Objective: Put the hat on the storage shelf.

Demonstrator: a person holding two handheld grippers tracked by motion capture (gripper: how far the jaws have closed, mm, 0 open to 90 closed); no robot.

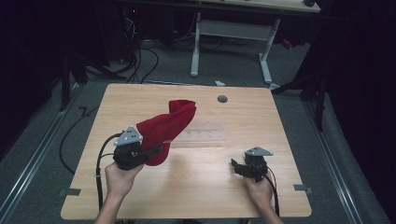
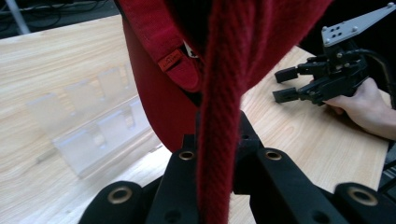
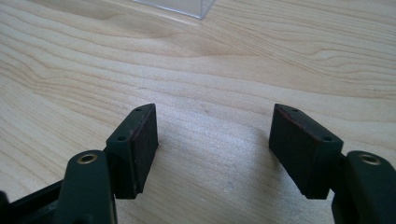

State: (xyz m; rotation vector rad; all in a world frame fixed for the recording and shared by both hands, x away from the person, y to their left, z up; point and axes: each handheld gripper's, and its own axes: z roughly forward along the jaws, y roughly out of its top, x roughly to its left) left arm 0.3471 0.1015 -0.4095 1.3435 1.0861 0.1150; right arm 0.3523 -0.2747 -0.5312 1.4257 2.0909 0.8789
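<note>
A red fabric item (image 1: 167, 127) with a stitched tab hangs lifted off the wooden table (image 1: 261, 116), its far end rising toward the middle. My left gripper (image 1: 156, 150) is at the front left, shut on its lower edge. In the left gripper view a thick red knitted band (image 2: 219, 116) is pinched between the jaws, and the rest of the red fabric item (image 2: 154, 93) hangs just beyond. My right gripper (image 1: 235, 165) rests low at the front right, open, with bare wood between its pads (image 3: 142, 140). The left gripper view also shows the right gripper (image 2: 286, 84) with its jaws apart.
A clear plastic organiser (image 1: 201, 136) with several compartments lies flat at the table's centre, just beyond the red item; the organiser (image 2: 88, 140) appears again in the left gripper view. A grey round grommet (image 1: 222, 99) sits near the far edge. Cables trail off the left side.
</note>
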